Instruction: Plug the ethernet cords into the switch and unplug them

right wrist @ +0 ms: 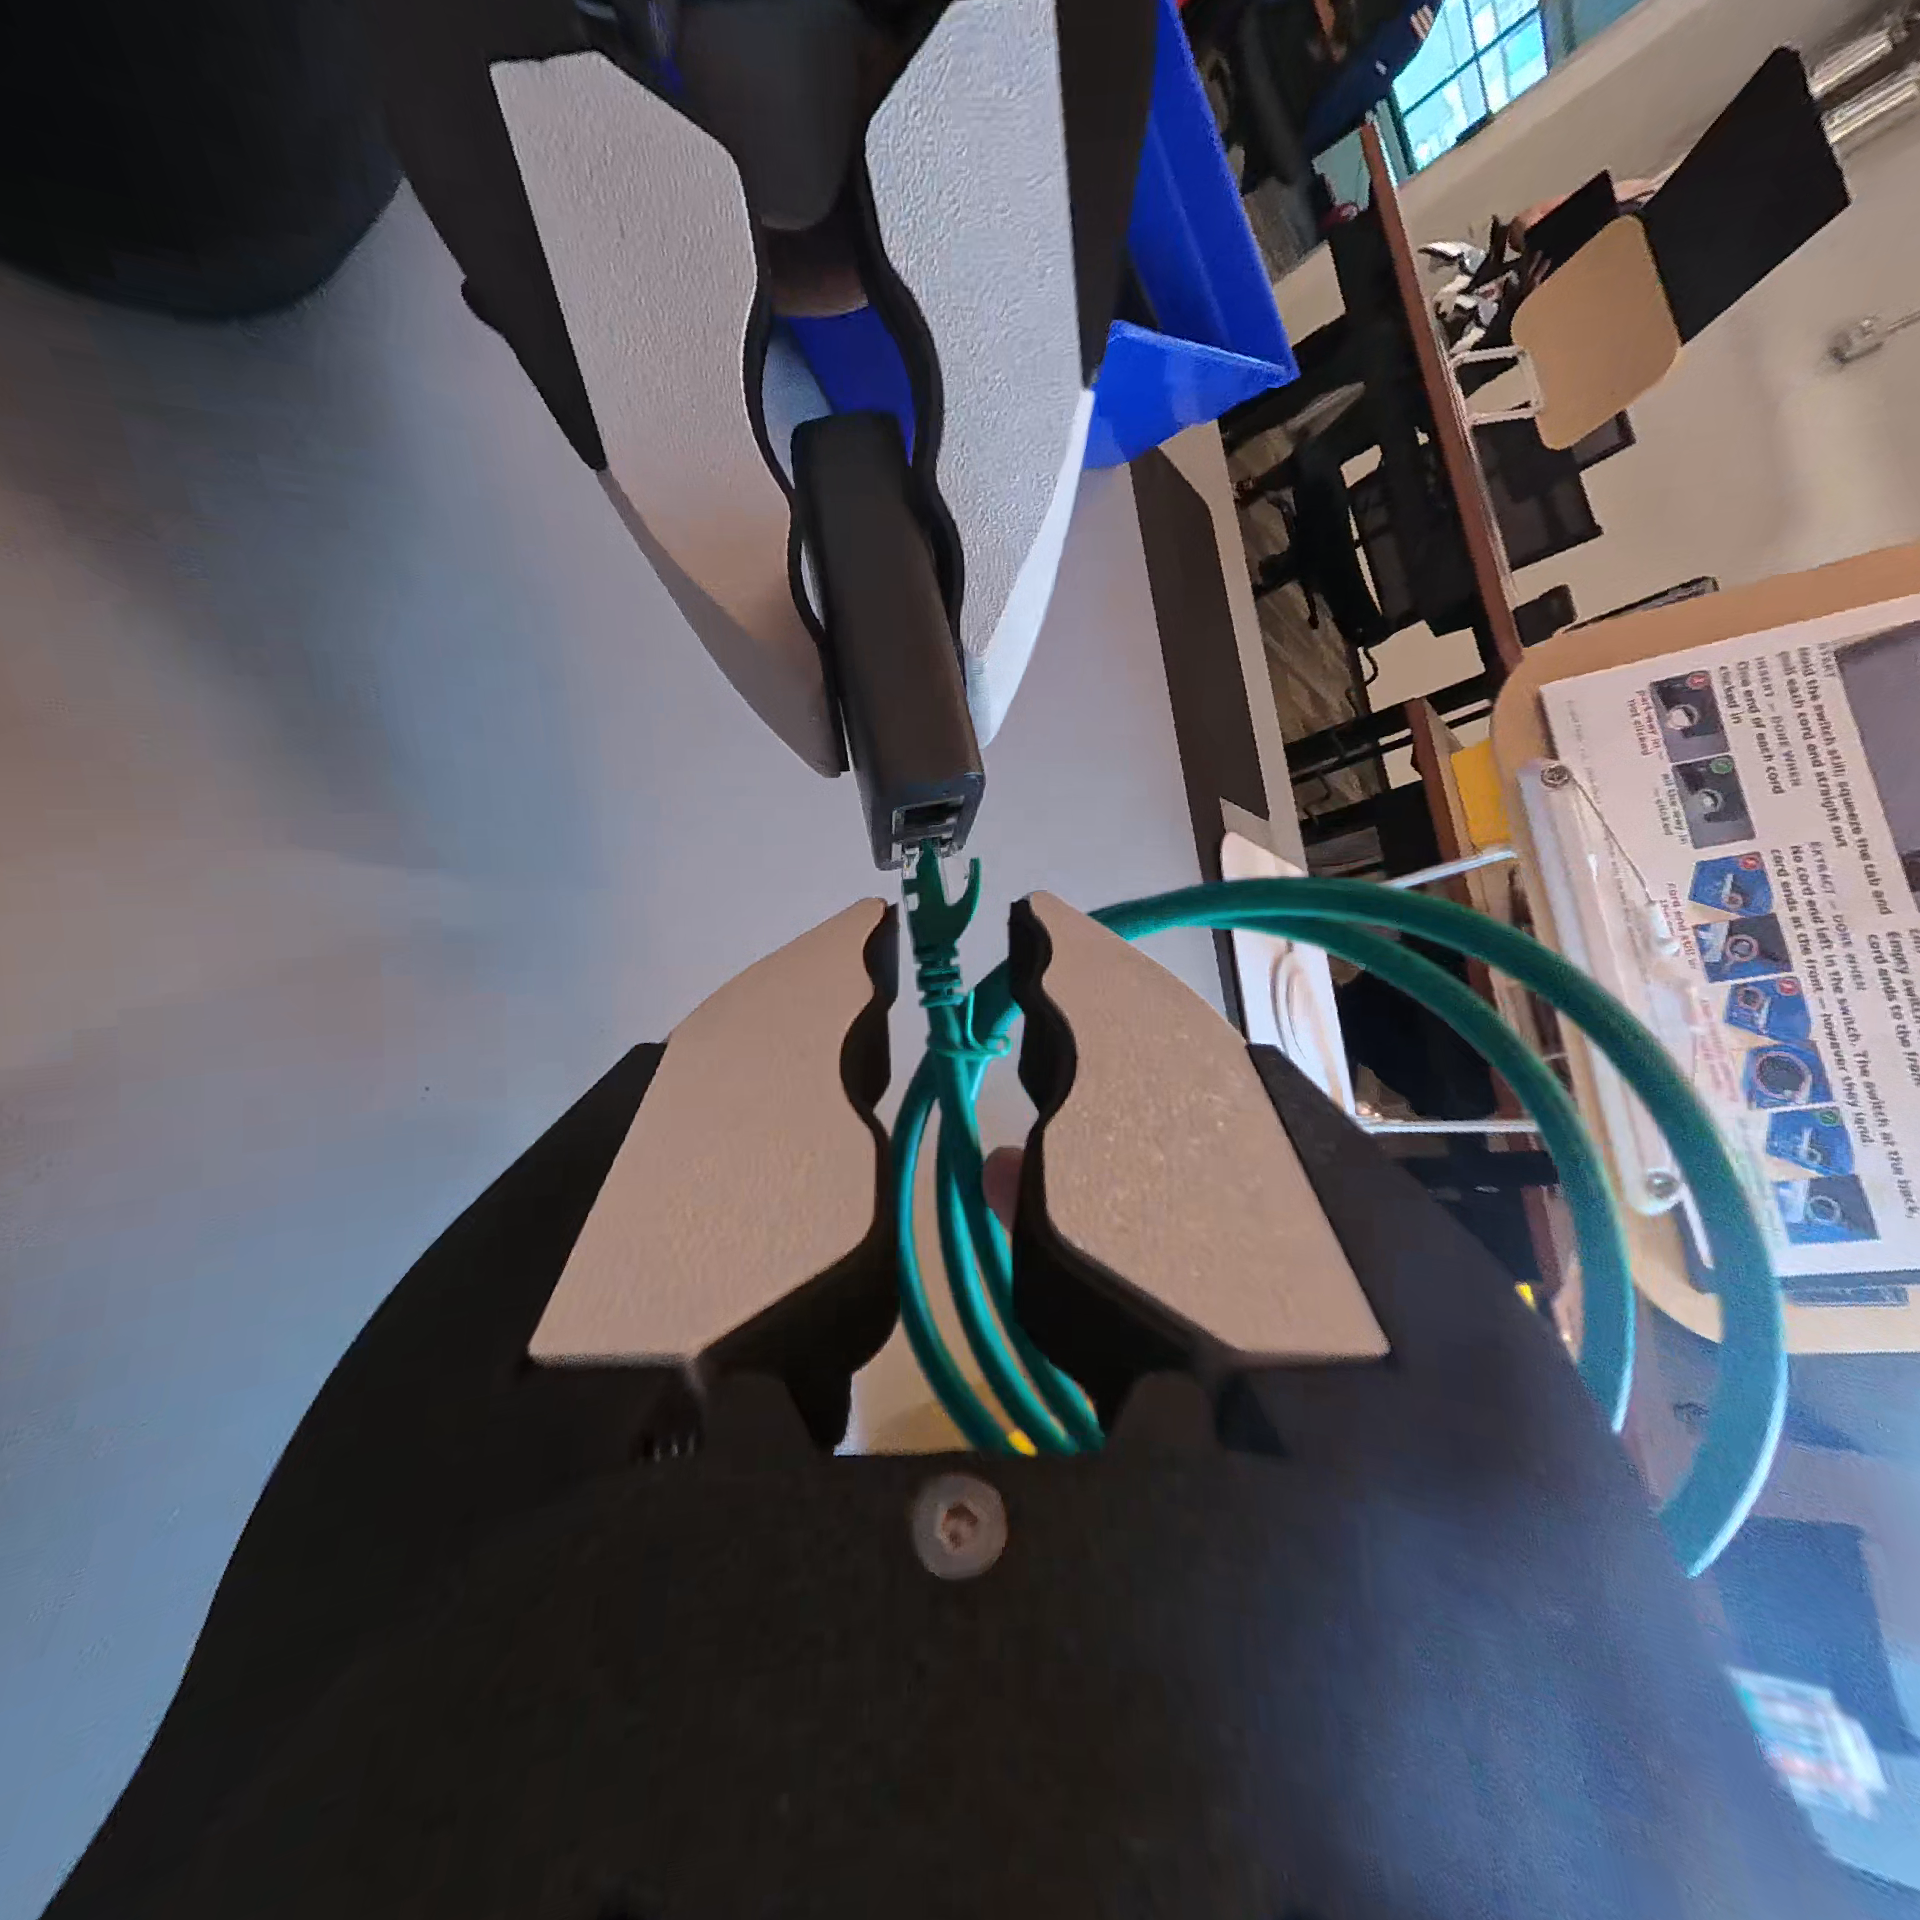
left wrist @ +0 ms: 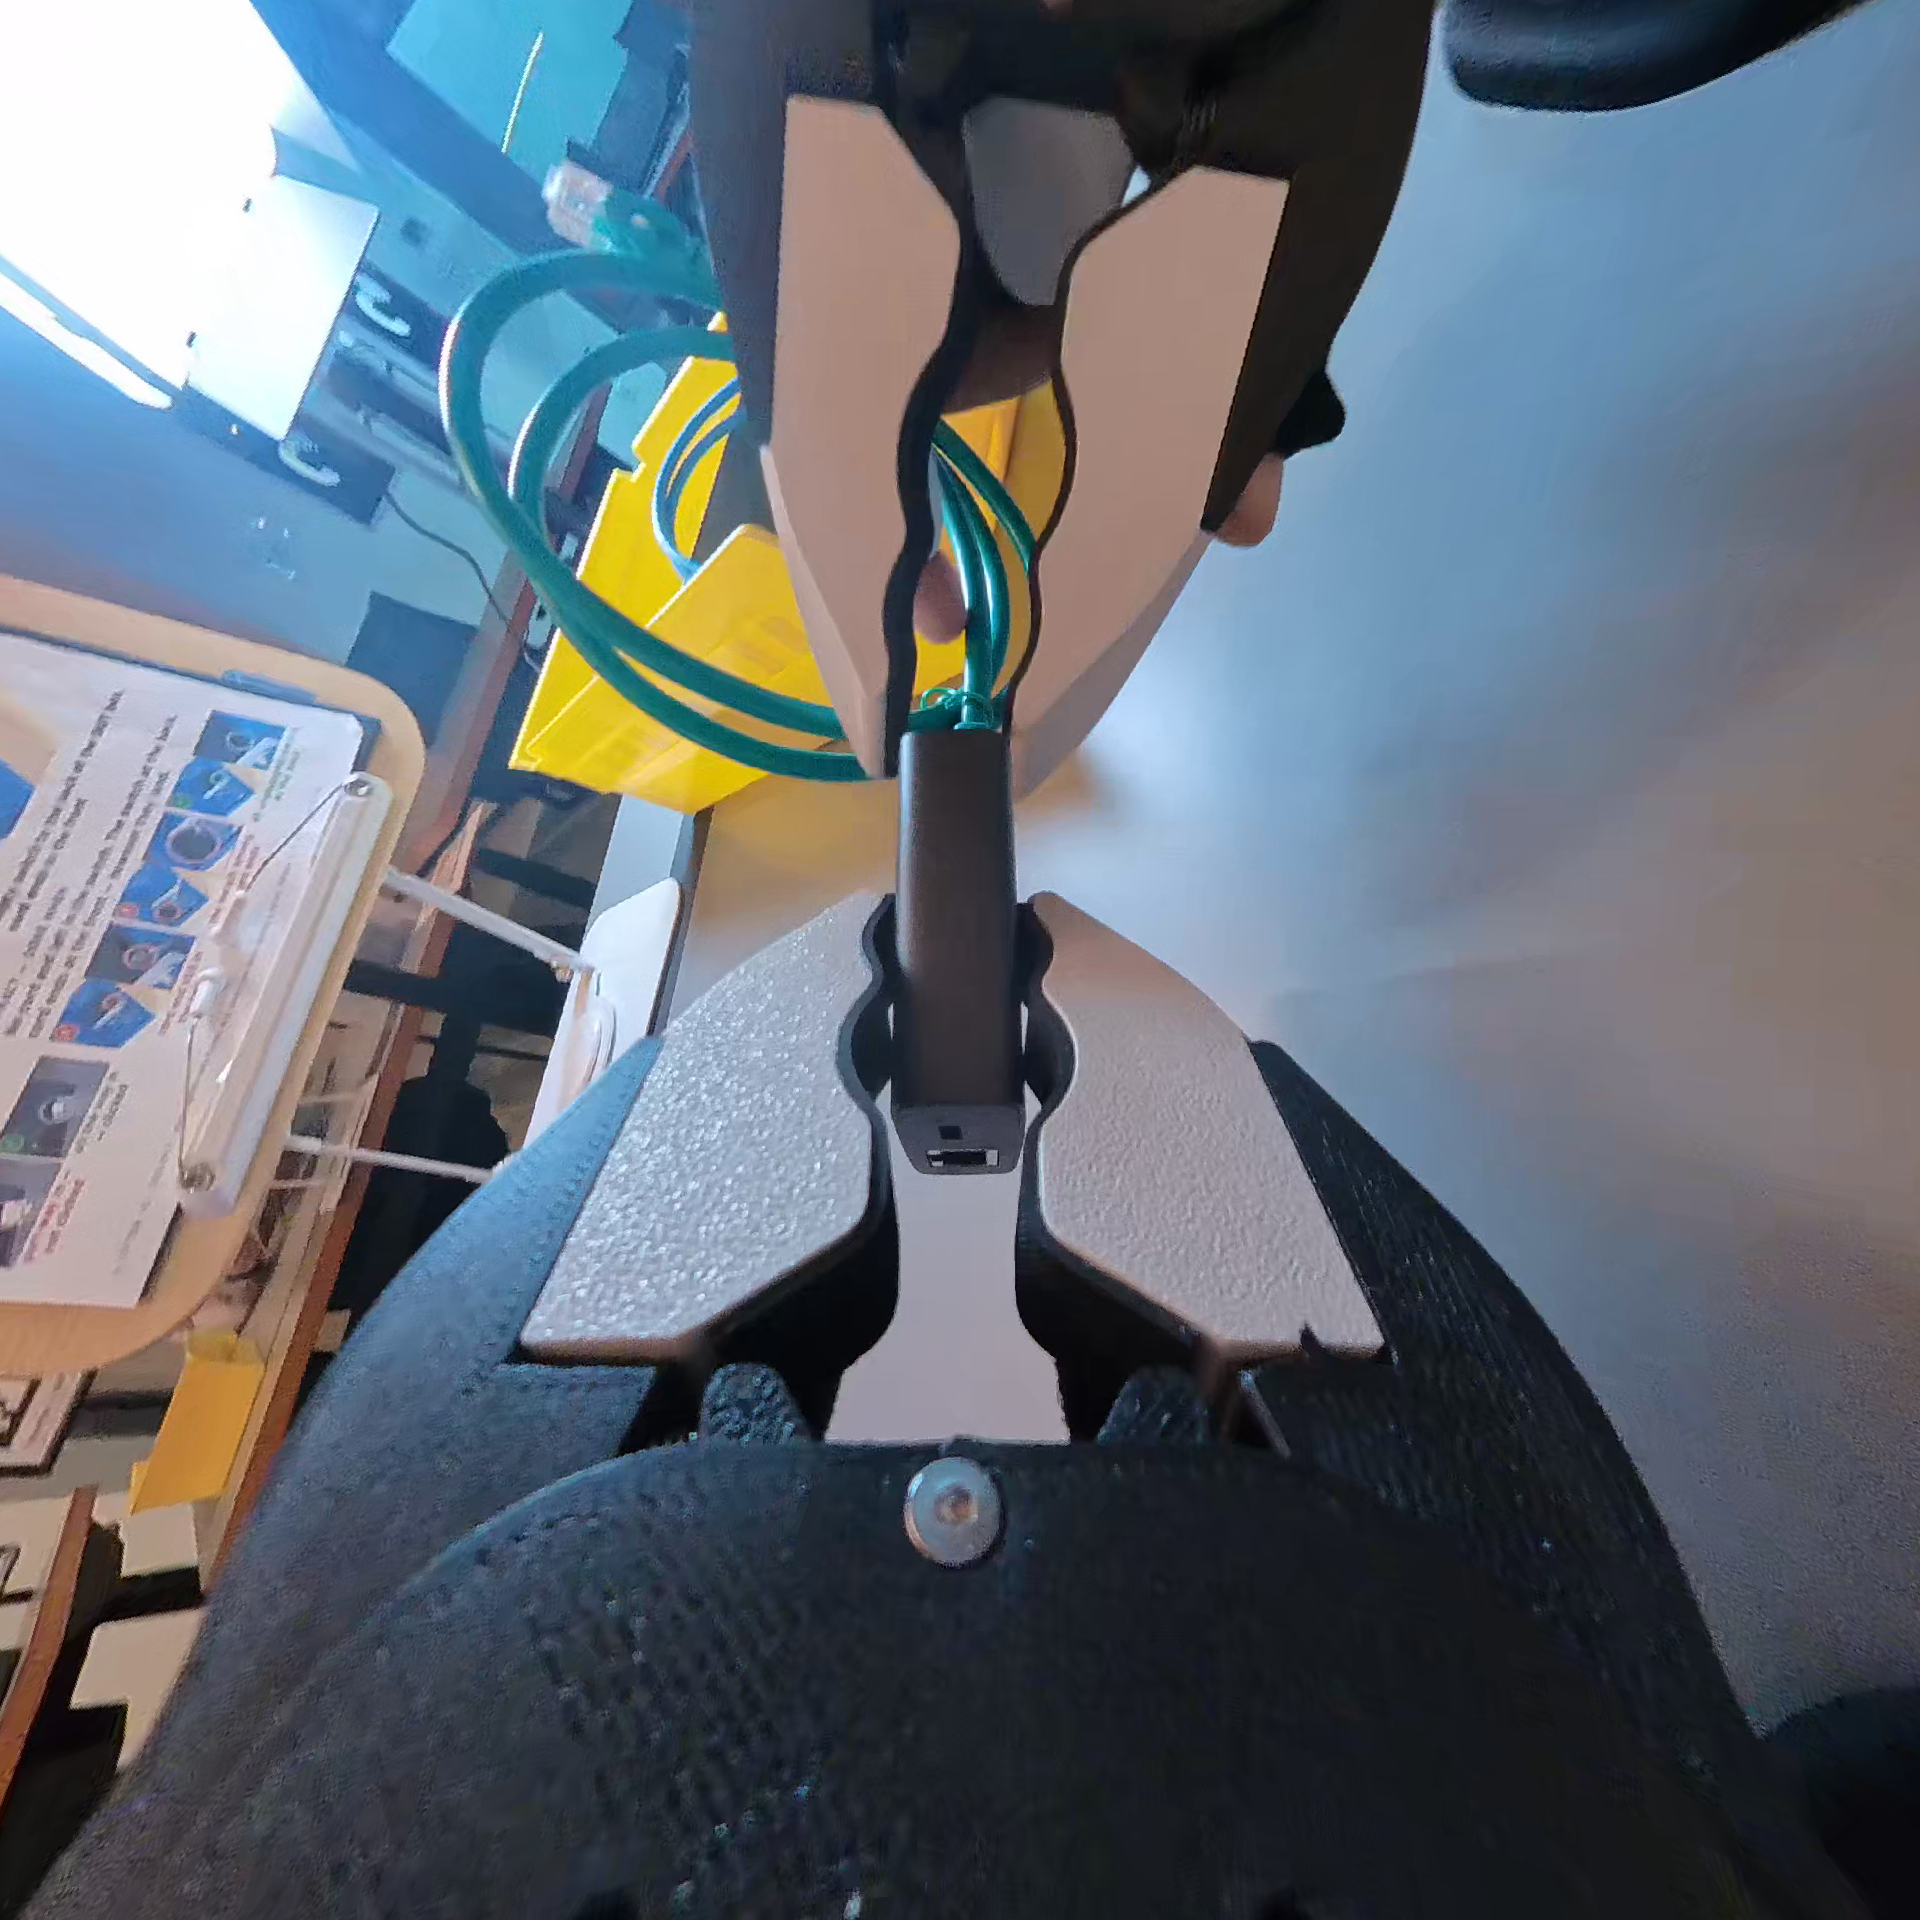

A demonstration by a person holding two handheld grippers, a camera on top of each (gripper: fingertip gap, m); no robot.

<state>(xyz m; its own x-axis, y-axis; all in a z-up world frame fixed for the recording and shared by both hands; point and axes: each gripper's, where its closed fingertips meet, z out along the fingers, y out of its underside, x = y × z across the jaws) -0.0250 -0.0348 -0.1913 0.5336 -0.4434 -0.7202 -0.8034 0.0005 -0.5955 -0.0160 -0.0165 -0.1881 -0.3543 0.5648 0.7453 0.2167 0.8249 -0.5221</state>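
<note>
My left gripper (left wrist: 954,914) is shut on a small black switch (left wrist: 954,935) and holds it above the white table, with one end port facing the camera. My right gripper (right wrist: 954,912) is shut on a coiled green ethernet cord (right wrist: 940,1143), just behind its plug (right wrist: 932,883). The plug sits in the port at the switch's near end (right wrist: 925,821). The two grippers face each other tip to tip. The right gripper shows in the left wrist view (left wrist: 951,774), and the left gripper in the right wrist view (right wrist: 904,748). The cord's free plug (left wrist: 577,192) hangs off to the side.
A yellow bin (left wrist: 644,665) stands behind the right gripper and a blue bin (right wrist: 1195,312) behind the left. A printed sheet on a wooden stand (right wrist: 1766,935) stands past the table edge. The white table (left wrist: 1455,727) lies below. Only a small space, under 4 cm, lies between the two pairs of fingers.
</note>
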